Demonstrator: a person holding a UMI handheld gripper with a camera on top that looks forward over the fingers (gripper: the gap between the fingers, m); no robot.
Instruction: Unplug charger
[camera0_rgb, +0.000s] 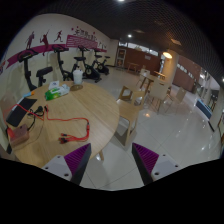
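Well, my fingers (112, 163) stand apart, holding nothing, off the near edge of the round wooden bench (95, 110). Charger itself I cannot pick out; the red cable (68, 128) lies ahead-left, running lengthwise toward the far-left edge.

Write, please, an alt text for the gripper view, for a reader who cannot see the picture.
The gripper hangs open with nothing between its purple-padded fingers, above a pale floor beside a round wooden table. On the table lie a red cable, a dark device and a small cup. Beyond are wooden chairs and exercise bikes along a wall.
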